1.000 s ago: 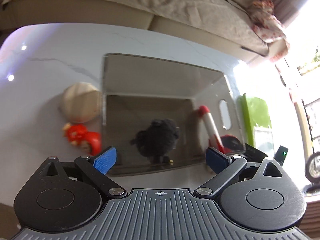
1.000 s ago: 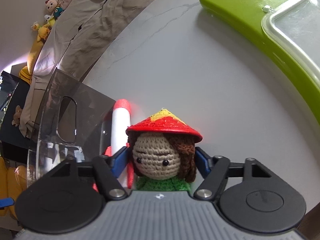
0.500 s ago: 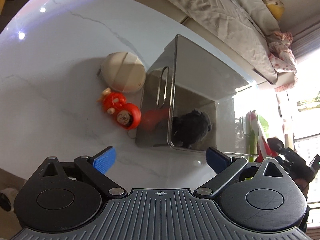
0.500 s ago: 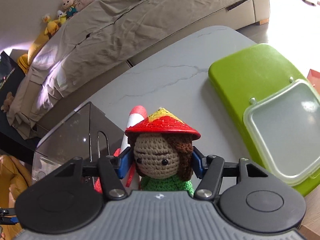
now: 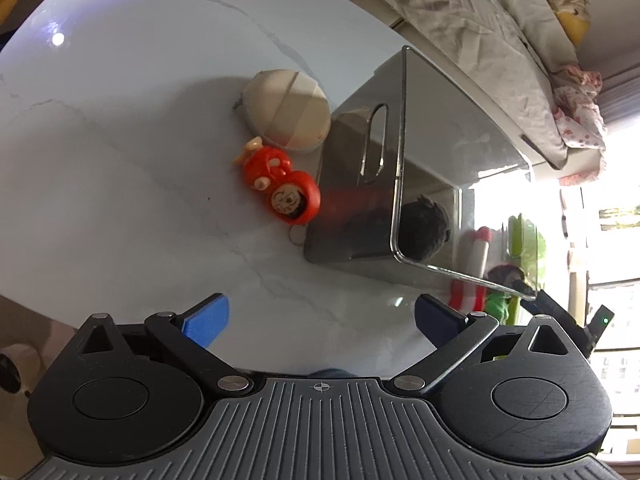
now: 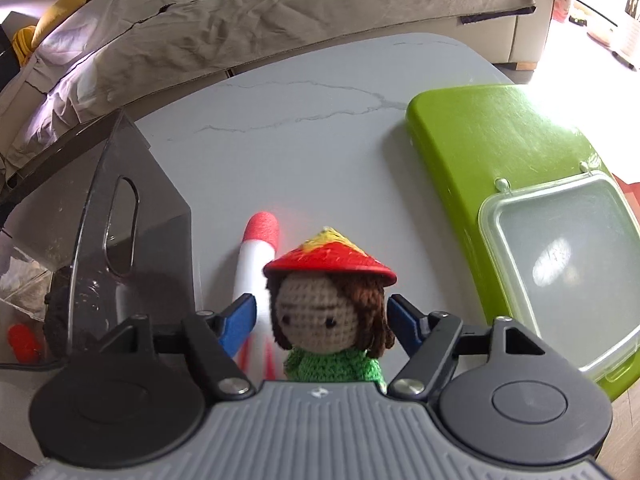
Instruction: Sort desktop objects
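As the right claw [image 6: 320, 316] opens, pads now off crochet doll [image 6: 330, 304], left claw [image 5: 320, 316] empty, agape.

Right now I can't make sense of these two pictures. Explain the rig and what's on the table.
A person holds a two-finger gripper in each hand, each with a camera looking along its fingers.

Left view: the left gripper is open and empty above a white table. On it lie a red toy, a beige round pouch and a smoky clear box with a black fuzzy thing inside.

Right view: the right gripper is opening around a crocheted doll; the pads look clear of it. Beyond lie a foam rocket and a green case.
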The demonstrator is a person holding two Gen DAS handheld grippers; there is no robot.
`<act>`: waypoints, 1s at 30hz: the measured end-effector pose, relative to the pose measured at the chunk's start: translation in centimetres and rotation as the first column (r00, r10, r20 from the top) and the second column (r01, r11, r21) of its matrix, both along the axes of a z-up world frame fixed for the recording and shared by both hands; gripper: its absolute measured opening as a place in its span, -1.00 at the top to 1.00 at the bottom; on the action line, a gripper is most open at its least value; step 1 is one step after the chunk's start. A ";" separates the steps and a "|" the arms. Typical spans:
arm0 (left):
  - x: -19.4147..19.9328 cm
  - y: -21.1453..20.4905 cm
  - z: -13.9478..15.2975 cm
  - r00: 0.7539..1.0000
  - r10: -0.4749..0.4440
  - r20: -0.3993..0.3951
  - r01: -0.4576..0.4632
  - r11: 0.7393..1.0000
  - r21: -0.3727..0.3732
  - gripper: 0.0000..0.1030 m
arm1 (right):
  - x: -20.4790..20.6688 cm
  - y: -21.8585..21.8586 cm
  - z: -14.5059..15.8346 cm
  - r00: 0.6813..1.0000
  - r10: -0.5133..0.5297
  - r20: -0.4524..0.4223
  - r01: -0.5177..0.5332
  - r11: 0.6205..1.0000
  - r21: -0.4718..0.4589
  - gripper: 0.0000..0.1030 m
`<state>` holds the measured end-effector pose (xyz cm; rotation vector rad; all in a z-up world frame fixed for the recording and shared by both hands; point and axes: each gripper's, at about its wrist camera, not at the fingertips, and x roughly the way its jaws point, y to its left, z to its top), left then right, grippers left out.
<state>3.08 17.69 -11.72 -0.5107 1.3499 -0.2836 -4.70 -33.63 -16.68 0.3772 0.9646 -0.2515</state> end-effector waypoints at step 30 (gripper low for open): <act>1.1 -5.9 0.3 0.956 -0.286 -0.070 0.286 0.958 -0.004 -1.00 | 4.8 3.9 10.2 0.965 0.202 -0.169 -0.233 0.953 -0.195 0.94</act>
